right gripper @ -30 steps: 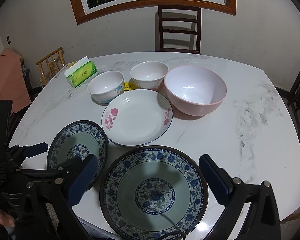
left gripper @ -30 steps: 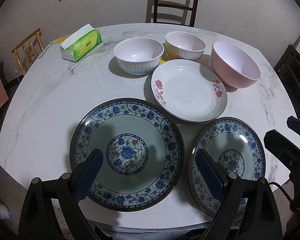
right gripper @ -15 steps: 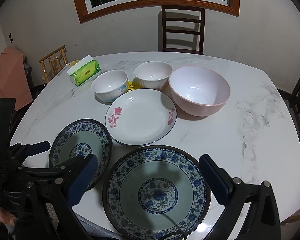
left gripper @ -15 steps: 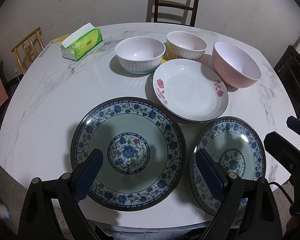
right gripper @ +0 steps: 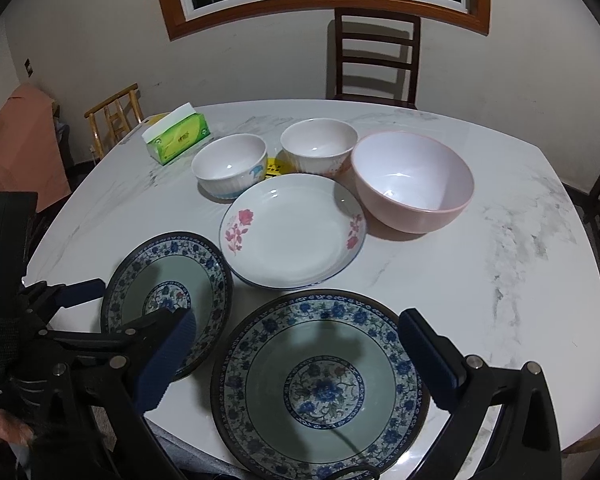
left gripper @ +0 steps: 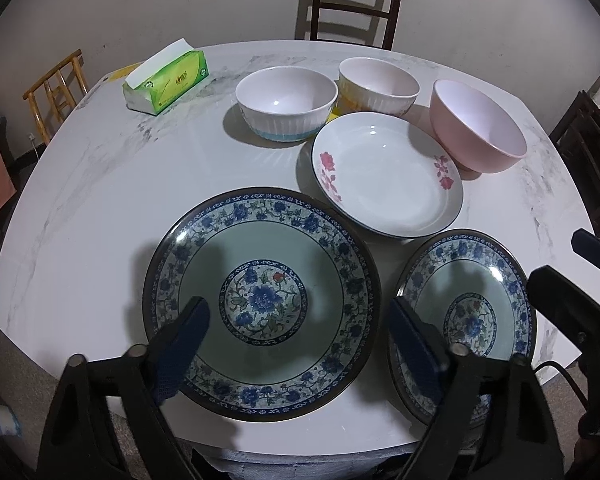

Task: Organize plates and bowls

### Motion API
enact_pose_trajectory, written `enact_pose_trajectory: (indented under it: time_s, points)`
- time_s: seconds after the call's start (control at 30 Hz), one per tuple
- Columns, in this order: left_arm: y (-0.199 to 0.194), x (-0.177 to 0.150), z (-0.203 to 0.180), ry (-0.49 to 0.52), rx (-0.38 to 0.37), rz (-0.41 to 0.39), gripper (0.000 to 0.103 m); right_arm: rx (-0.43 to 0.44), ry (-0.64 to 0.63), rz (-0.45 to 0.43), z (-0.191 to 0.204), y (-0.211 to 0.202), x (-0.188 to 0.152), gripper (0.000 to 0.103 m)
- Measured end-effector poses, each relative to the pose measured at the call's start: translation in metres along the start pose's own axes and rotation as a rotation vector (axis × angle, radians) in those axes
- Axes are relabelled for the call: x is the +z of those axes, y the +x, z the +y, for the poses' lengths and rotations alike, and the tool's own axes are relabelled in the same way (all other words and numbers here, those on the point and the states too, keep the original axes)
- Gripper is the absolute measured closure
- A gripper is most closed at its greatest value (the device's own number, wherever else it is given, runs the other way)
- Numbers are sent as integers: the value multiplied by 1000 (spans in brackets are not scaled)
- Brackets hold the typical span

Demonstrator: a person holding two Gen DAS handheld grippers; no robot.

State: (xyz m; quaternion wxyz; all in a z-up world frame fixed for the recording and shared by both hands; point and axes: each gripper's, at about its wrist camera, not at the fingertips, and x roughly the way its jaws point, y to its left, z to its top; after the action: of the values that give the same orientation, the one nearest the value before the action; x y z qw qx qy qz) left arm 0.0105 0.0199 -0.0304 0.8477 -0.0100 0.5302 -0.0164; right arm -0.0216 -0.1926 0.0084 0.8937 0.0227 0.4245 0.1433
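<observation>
Two blue-patterned plates lie side by side at the table's near edge. My left gripper (left gripper: pixel 296 340) hovers over the left blue plate (left gripper: pixel 260 304), its jaws closing, and neither pad touches the plate seen between them. My right gripper (right gripper: pixel 300 356) stands open above the right blue plate (right gripper: pixel 324 392), holding nothing. Behind them sits a white plate with pink flowers (left gripper: pixel 386 176). Further back are a white ribbed bowl (left gripper: pixel 286 104), a second white bowl (left gripper: pixel 378 86) and a larger pink bowl (left gripper: pixel 476 128).
A green tissue box (left gripper: pixel 166 80) lies at the back left of the marble table (left gripper: pixel 80 200). A dark chair (right gripper: pixel 376 60) stands behind the table and a wooden chair (right gripper: pixel 114 120) at its left. A yellow item (right gripper: pixel 276 168) shows between the white bowls.
The left gripper's fingers have drawn slightly closer together. The plates and bowls have not moved.
</observation>
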Motion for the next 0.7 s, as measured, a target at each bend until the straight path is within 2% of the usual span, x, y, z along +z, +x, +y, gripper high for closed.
enact_pose_trajectory:
  time_s: [0.07,0.2,0.43,0.57,0.63,0.7]
  points:
    - [2,-1,5,-9,-11,8,23,17,-6,7,2,3,1,4]
    - [4,-2,16,-32,-23,17,28,112,5,50,3,13,2,10]
    - [5,0,55,-110,-45,26,41,225,0,135,11,39,8,35]
    - [9,0,87,-199,-75,42,52,285,-7,189,18,57,13,52]
    - [10,0,98,-231,-79,47,53,312,-3,220,21,67,15,59]
    - [12,-2,111,-263,-103,52,64,352,14,257,21,78,18,63]
